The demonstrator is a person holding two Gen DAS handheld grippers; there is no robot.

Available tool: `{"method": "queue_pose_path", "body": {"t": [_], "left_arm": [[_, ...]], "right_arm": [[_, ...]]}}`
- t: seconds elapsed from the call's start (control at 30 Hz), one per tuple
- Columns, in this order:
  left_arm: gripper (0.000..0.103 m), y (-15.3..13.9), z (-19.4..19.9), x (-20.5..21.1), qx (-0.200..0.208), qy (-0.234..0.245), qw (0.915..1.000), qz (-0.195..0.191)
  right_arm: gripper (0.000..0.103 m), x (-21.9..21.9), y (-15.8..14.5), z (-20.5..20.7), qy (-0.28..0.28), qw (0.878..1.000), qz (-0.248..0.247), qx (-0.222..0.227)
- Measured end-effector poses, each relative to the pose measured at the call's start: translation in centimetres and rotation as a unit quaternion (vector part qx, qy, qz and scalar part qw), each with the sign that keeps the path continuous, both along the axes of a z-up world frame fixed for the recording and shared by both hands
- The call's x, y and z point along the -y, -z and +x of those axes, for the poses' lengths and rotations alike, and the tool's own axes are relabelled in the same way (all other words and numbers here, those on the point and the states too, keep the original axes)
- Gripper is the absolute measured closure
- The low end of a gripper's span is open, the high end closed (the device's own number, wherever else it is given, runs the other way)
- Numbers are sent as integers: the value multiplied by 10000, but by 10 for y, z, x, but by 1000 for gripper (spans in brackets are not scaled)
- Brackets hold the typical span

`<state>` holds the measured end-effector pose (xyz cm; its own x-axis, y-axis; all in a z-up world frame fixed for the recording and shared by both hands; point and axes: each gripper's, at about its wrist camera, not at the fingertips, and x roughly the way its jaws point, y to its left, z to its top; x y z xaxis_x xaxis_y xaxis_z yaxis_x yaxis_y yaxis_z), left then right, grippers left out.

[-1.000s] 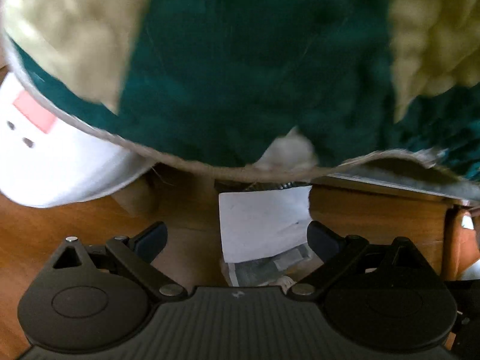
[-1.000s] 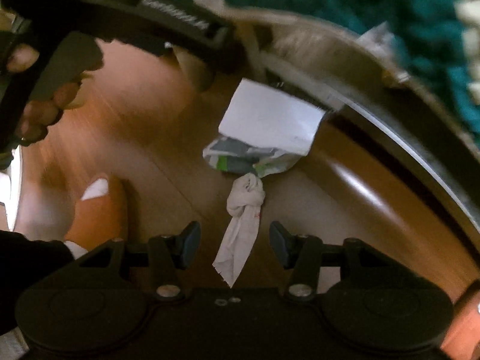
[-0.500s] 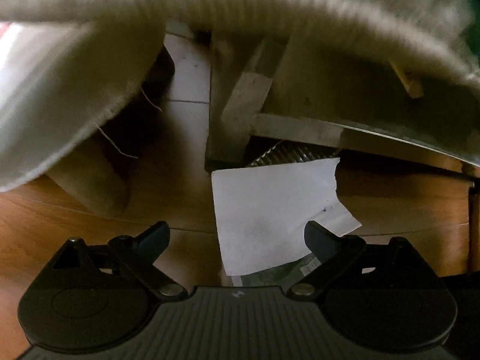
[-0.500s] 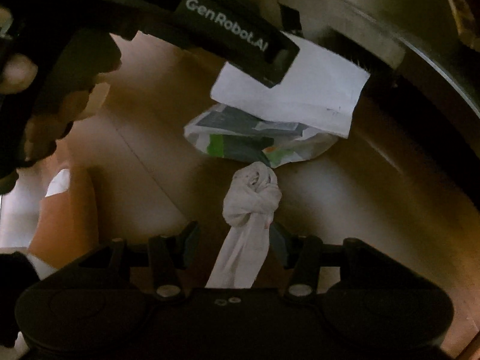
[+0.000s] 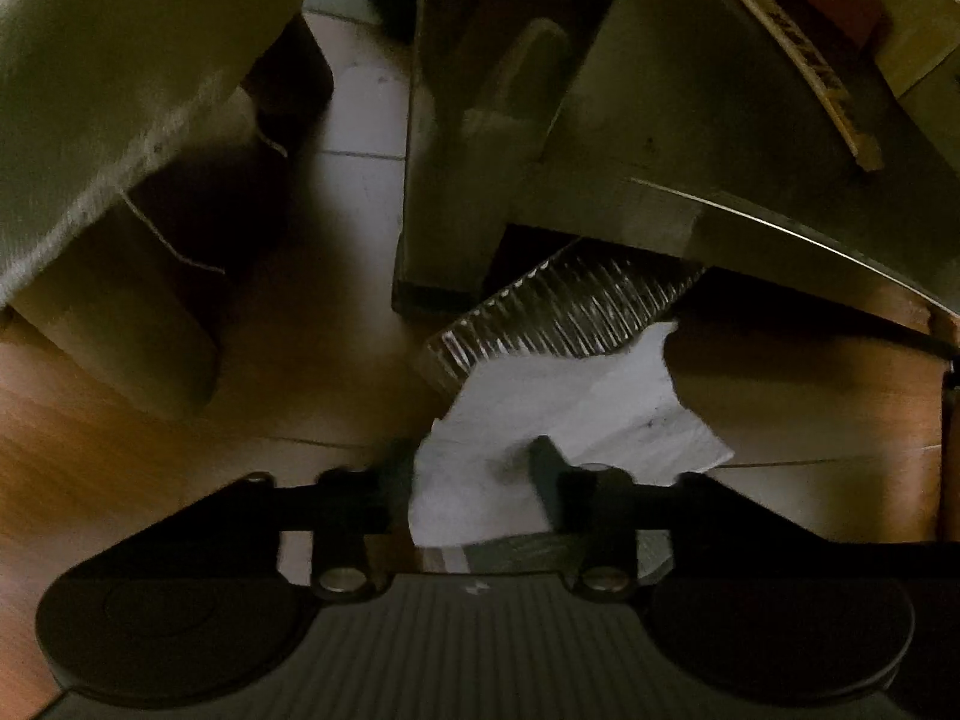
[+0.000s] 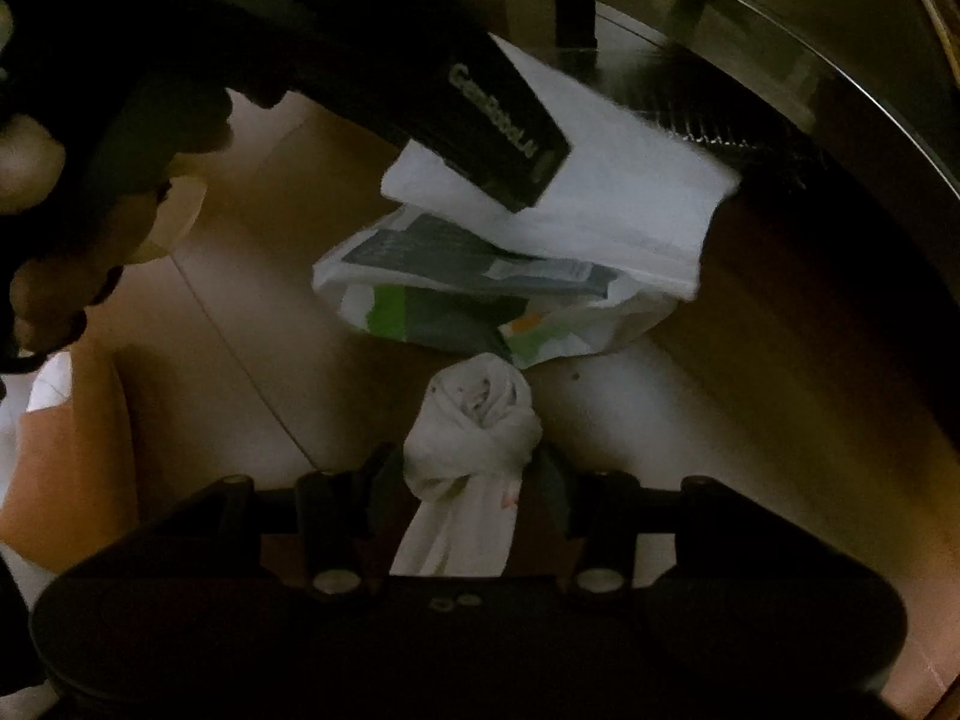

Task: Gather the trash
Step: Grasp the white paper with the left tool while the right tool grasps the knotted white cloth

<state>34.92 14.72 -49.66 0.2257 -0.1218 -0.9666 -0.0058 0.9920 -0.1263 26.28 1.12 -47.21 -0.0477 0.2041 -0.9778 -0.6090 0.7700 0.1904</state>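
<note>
A white paper sheet [image 5: 570, 408] lies on the wooden floor over a tied plastic bag [image 6: 480, 300] with green and grey packaging inside. My left gripper [image 5: 468, 474] points steeply down, its jaws closing, and the paper is buckled up between the pads. The black housing of that left tool [image 6: 498, 132] covers part of the paper [image 6: 630, 210] in the right wrist view. The bag's knotted white tail [image 6: 474, 420] sits between the fingers of my right gripper [image 6: 465, 477]. Those jaws are closing slightly and stand just beside the knot.
A ribbed clear plastic tray [image 5: 570, 306] pokes out behind the paper. Furniture legs [image 5: 444, 180] and a cloth-covered seat edge [image 5: 120, 90] stand close by. A curved metal rim [image 6: 810, 60] runs at the right. A hand [image 6: 36, 180] and an orange shape [image 6: 66, 468] are at the left.
Both grippers have dropped toward the floor, under the furniture. The left jaws have drawn in on the paper, which now buckles. The right fingers have come down around the bag's knot.
</note>
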Motion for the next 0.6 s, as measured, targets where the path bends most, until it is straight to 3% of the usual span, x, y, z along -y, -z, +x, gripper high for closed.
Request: {"method": "queue_pose_path", "body": {"t": [0.07, 0.17, 0.2, 0.23, 0.37, 0.6], "left_arm": [[73, 1, 0, 0, -58, -50, 10000, -3], [85, 0, 0, -3, -115, -135, 9997, -177], [86, -1, 0, -3, -135, -168, 9996, -197], [87, -1, -1, -3, -145, -185, 9995, -203], [92, -2, -4, -4, -182, -272, 9990, -302], [93, -31, -20, -11, -165, -100, 9993, -314]], "right_arm": [[57, -2, -1, -2, -64, 9999, -57, 62], [61, -6, -3, -2, -122, 9997, -113, 158], [81, -6, -3, -2, -141, 9996, -144, 173], [90, -5, -3, -1, -131, 9996, -196, 147], [91, -4, -9, -1, -67, 9997, -152, 188], [92, 20, -50, -8, 191, 9991, 89, 366]]}}
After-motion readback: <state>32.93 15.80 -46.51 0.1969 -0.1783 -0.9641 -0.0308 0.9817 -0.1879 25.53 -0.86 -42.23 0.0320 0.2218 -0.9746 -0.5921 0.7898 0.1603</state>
